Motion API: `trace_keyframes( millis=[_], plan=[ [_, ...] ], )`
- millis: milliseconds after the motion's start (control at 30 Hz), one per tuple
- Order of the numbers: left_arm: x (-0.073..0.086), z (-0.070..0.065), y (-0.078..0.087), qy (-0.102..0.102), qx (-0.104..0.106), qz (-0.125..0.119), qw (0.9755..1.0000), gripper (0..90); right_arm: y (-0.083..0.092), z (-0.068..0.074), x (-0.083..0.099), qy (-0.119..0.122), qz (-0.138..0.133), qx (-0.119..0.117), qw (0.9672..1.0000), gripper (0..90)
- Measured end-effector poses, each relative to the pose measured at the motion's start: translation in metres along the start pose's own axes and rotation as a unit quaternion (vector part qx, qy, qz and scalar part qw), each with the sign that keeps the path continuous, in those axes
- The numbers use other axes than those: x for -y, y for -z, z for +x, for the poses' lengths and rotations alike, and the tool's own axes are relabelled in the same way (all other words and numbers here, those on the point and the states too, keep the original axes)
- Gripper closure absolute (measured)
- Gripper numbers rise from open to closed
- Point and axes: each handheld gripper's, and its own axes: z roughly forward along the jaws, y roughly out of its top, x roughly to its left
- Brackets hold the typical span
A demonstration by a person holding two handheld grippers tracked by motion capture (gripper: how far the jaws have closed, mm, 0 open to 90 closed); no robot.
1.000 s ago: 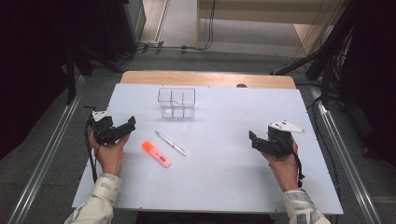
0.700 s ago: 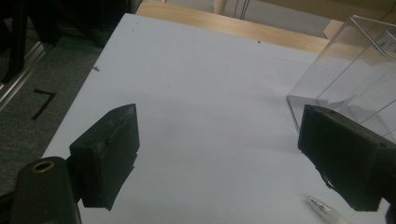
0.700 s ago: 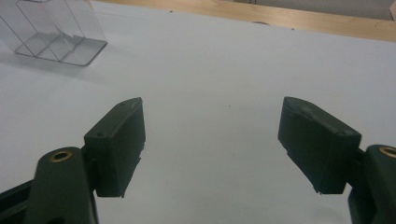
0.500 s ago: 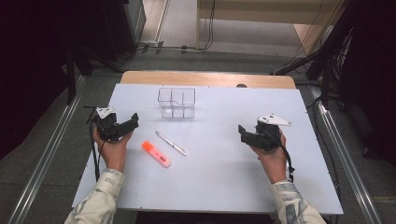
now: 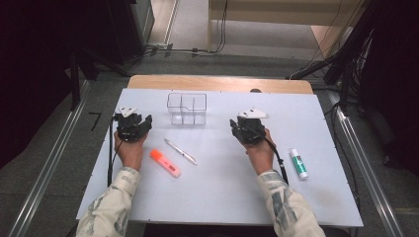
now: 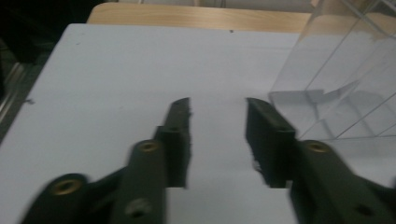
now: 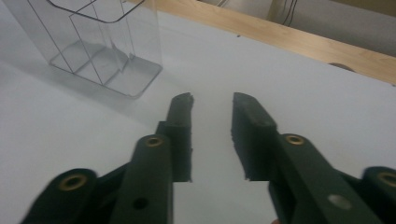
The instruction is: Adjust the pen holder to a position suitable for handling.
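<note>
A clear plastic organizer (image 5: pixel 187 108) with compartments stands at the back middle of the white table (image 5: pixel 222 197). An orange highlighter (image 5: pixel 165 163) and a silver pen (image 5: pixel 181 151) lie in front of it. My left gripper (image 5: pixel 144 122) hovers left of the organizer (image 6: pixel 341 84). Its jaws (image 6: pixel 217 105) have just been closing, and a gap with nothing in it still shows between them. My right gripper (image 5: pixel 233 127) is to the right of the organizer (image 7: pixel 98 42). Its jaws (image 7: pixel 212 100) have also just been closing on nothing, and they stand apart.
A white glue stick (image 5: pixel 298 163) with a green cap lies near the table's right side, behind my right forearm. A wooden strip (image 5: pixel 217 83) runs along the far edge. Dark stands and cables surround the table.
My right hand has moved left toward the table's middle, uncovering the glue stick. My left hand has shifted a little toward the organizer.
</note>
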Motion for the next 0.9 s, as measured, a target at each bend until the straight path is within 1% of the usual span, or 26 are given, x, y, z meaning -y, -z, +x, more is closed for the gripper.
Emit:
trace_keyframes(
  millis=[33,67,100,133,200,233,267,300,333,367,400,433,467,500,567,600,700,733,767,800,833,867,900],
  plan=[
    [-0.002,-0.002,-0.004,0.001,0.008,0.005,1.0,78.8,-0.008,0.003,-0.002,0.002,0.0,0.0,1.0,76.5],
    [-0.003,-0.003,-0.009,0.004,0.014,0.009,0.9998,85.4,-0.016,0.006,-0.005,0.007,0.0,0.0,1.0,82.7],
    [-0.004,-0.004,-0.013,0.007,0.016,0.01,0.9998,90.0,-0.024,0.01,-0.007,0.017,0.002,0.001,0.9999,87.4],
    [-0.006,-0.006,-0.018,0.009,0.017,0.015,0.9997,90.0,-0.033,0.013,-0.009,0.017,0.006,-0.003,0.9998,87.6],
    [-0.008,-0.012,-0.027,-0.006,0.012,0.02,0.9997,90.0,-0.048,0.018,-0.014,0.005,0.01,-0.02,0.9997,87.8],
    [-0.009,-0.013,-0.031,-0.009,0.013,0.018,0.9997,90.0,-0.055,0.021,-0.016,0.003,0.01,-0.022,0.9997,87.8],
    [-0.01,-0.015,-0.036,-0.008,0.018,0.02,0.9996,90.0,-0.062,0.024,-0.018,-0.002,0.013,-0.027,0.9995,87.9],
    [-0.012,-0.017,-0.04,-0.01,0.022,0.022,0.9995,90.0,-0.068,0.027,-0.021,-0.004,0.015,-0.029,0.9995,87.8],
    [-0.013,-0.019,-0.044,-0.014,0.022,0.024,0.9994,90.0,-0.072,0.029,-0.023,-0.004,0.012,-0.028,0.9995,87.8],
    [-0.013,-0.019,-0.044,-0.014,0.022,0.024,0.9994,90.0,-0.072,0.029,-0.023,-0.004,0.012,-0.028,0.9995,87.8],
    [-0.015,-0.021,-0.047,-0.017,0.023,0.021,0.9994,90.0,-0.076,0.031,-0.025,-0.009,0.011,-0.027,0.9995,87.9],
    [-0.02,-0.023,-0.053,-0.018,0.025,0.022,0.9993,90.0,-0.082,0.032,-0.029,-0.019,0.009,-0.024,0.9995,87.8],
    [-0.022,-0.023,-0.055,-0.021,0.024,0.023,0.9992,90.0,-0.084,0.031,-0.031,-0.024,0.007,-0.025,0.9994,87.8],
    [-0.024,-0.024,-0.058,-0.021,0.023,0.022,0.9993,90.0,-0.087,0.03,-0.032,-0.031,0.011,-0.025,0.9991,87.9],
    [-0.025,-0.024,-0.061,-0.02,0.023,0.024,0.9993,90.0,-0.091,0.029,-0.033,-0.031,0.015,-0.025,0.9991,87.9],
    [-0.026,-0.027,-0.065,-0.026,0.024,0.028,0.999,90.0,-0.092,0.03,-0.032,-0.031,0.017,-0.024,0.9991,87.8],
    [-0.026,-0.033,-0.067,-0.031,0.034,0.03,0.9985,90.0,-0.096,0.031,-0.032,-0.035,0.018,-0.027,0.9989,87.8],
    [-0.026,-0.034,-0.068,-0.029,0.042,0.032,0.9982,90.0,-0.097,0.032,-0.031,-0.036,0.017,-0.03,0.9987,87.8],
    [-0.025,-0.035,-0.068,-0.023,0.048,0.034,0.998,90.0,-0.097,0.034,-0.031,-0.035,0.016,-0.033,0.9987,87.8],
    [-0.025,-0.036,-0.068,-0.012,0.057,0.038,0.9976,90.0,-0.097,0.036,-0.031,-0.031,0.016,-0.025,0.9991,87.8],
    [-0.024,-0.037,-0.067,-0.007,0.058,0.042,0.9974,90.0,-0.096,0.035,-0.03,-0.032,0.017,-0.023,0.9991,87.8],
    [-0.024,-0.04,-0.067,-0.013,0.058,0.042,0.9974,90.0,-0.096,0.033,-0.03,-0.039,0.02,-0.027,0.9987,87.9],
    [-0.024,-0.044,-0.066,-0.024,0.056,0.044,0.9972,90.0,-0.094,0.032,-0.028,-0.042,0.019,-0.026,0.9986,88.0]
  ],
)
